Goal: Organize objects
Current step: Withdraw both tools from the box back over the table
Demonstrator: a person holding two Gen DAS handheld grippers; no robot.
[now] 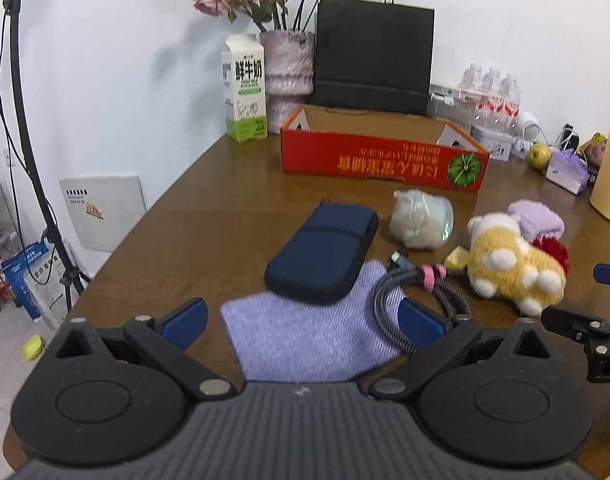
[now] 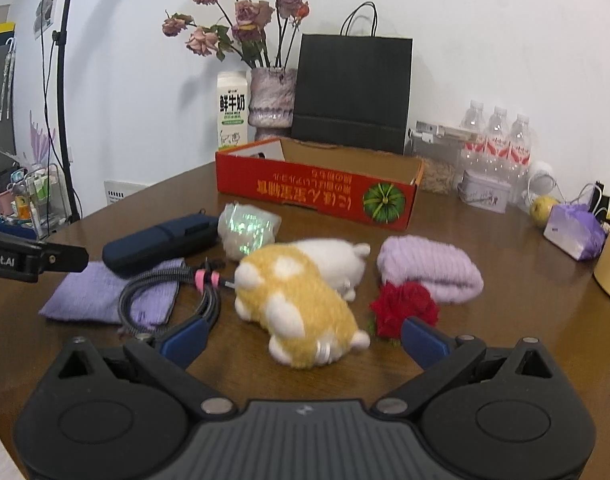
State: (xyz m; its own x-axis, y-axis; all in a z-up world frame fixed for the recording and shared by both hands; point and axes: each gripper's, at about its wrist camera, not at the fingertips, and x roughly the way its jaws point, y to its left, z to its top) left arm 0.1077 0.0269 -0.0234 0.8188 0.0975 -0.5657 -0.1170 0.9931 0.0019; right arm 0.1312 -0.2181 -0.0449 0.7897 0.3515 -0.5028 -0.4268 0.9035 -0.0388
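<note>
Left gripper [image 1: 301, 322] hovers low over the brown surface [image 1: 209, 216], jaws wide, nothing between them; a purple cloth [image 1: 305, 336] lies flat in the gap. A dark blue pouch [image 1: 323, 254] rests with its near end on the cloth's far edge. A coiled braided cable [image 1: 421, 292] with pink ties lies on the cloth's right side, just beside the right blue pad.

Right gripper [image 2: 303, 338] hovers low, jaws wide and empty; a yellow-and-white plush toy [image 2: 301, 300] lies in the gap, apart from both pads. A red flower [image 2: 403, 308] sits just beside the right pad, touching a lilac fuzzy roll [image 2: 429, 268]. A shiny wrapped bundle [image 2: 247, 232] sits behind the plush, near the pouch's end.

The red cardboard box [image 2: 317, 188], open-topped, stands behind the items; bare surface shows between its front wall and the bundle. Its yellow print reads upside down, not legible; a green pumpkin picture marks the right corner. The surface's left edge curves away in the left view, floor below.

Milk carton [image 1: 245, 88] behind the box reads 鲜牛奶. A vase of dried roses [image 1: 287, 64] and a black paper bag [image 1: 373, 56] stand at the wall. Water bottles [image 2: 497, 140] with red labels stand far right. The other gripper's body in the right view shows "obot.AI"
</note>
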